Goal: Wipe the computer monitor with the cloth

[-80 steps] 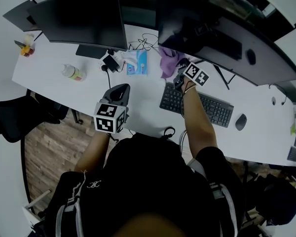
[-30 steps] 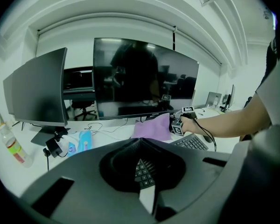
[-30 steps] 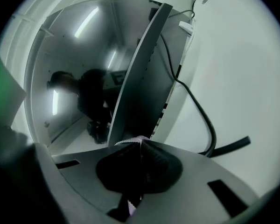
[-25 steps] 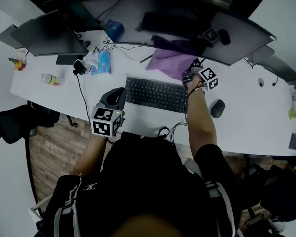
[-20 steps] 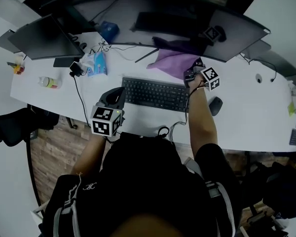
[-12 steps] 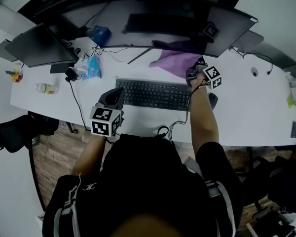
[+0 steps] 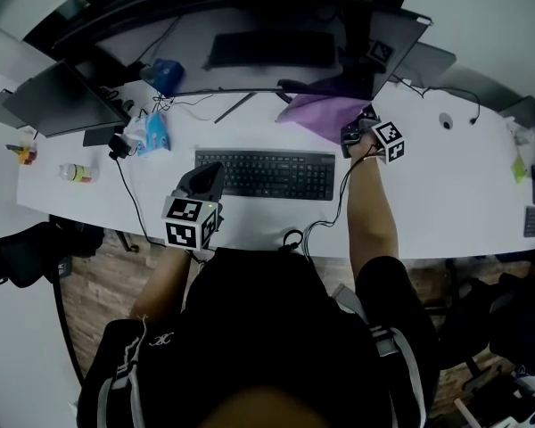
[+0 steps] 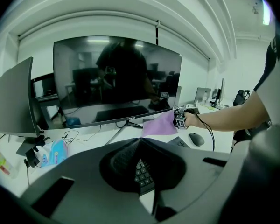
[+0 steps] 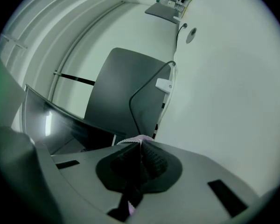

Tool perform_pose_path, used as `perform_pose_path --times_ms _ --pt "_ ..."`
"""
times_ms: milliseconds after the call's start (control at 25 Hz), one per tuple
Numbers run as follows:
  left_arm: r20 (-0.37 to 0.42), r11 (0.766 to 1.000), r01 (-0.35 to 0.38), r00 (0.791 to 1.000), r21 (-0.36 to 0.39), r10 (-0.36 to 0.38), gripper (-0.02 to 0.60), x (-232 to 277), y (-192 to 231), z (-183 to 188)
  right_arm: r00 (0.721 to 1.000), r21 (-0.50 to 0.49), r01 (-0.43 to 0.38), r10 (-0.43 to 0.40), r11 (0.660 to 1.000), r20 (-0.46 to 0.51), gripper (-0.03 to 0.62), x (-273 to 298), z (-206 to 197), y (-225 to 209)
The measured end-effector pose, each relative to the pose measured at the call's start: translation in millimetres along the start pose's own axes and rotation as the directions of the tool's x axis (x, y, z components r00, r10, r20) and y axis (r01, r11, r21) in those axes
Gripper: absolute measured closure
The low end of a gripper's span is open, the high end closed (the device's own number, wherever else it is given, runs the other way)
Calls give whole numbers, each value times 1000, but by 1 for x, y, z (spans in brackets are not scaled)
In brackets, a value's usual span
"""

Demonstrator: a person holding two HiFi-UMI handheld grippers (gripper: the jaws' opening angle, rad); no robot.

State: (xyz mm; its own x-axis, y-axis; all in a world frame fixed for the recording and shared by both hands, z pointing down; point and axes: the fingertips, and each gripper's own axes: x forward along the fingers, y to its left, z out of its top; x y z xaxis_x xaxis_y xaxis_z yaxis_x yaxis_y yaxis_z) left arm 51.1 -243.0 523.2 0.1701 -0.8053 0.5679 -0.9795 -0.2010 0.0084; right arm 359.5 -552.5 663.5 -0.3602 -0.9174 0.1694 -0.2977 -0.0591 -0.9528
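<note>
Right tool (image 7: 352, 137) is clamping closed on one corner of the purple cloth (image 7: 324, 114); in the right gripper view a lilac edge is poking out between the pinched jaws. The cloth is fanning out leftward from that tool, just below the lower right corner of the big monitor (image 7: 250, 50) at the far middle of the counter (image 7: 455, 194). Whether the cloth is touching the glass yet, I cannot tell. Left tool (image 7: 205, 181) is hanging near the body with its jaws together on nothing, over the near left end of the keyboard (image 7: 266, 175). Judging the step as bringing the cloth onto the screen: it looks best to be lifting the pinched corner so that a broad fold, not the hard jaw tips, is meeting the glass, then sweeping in flat overlapping passes with light pressure, since the panel will probably be rocking on its stand (image 8: 123, 123). The left tool could be steadying the frame's edge. Things crowding the work: the keyboard is sitting just in front of the screen, the mouse (image 8: 196, 139) is lying near the right arm, and the tool's cable (image 7: 330, 217) is trailing across the counter and might be snagging. Well off to the left, a tissue pack (image 7: 153, 135), a bottle (image 7: 76, 172) and a second monitor (image 7: 49, 101) are standing clear of the sweep.
</note>
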Motion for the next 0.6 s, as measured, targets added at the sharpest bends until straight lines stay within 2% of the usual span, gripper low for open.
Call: perform_pose_path --times_ms 160,280,440,600 --pt "-2 1000 15 1000 3 -15 569 3 -12 0 1000 -92 26 -27 995 -5 576 -8 17 1" --pt "3 1000 28 1000 5 -28 569 7 -21 3 998 -205 51 -57 977 -25 576 -12 26 7" --pt "19 999 47 999 15 -48 569 10 -33 9 997 -366 40 -64 930 -52 576 -18 35 24" --pt "27 998 63 998 14 -64 569 11 -39 9 995 -503 -2 -51 864 -91 576 -22 35 49"
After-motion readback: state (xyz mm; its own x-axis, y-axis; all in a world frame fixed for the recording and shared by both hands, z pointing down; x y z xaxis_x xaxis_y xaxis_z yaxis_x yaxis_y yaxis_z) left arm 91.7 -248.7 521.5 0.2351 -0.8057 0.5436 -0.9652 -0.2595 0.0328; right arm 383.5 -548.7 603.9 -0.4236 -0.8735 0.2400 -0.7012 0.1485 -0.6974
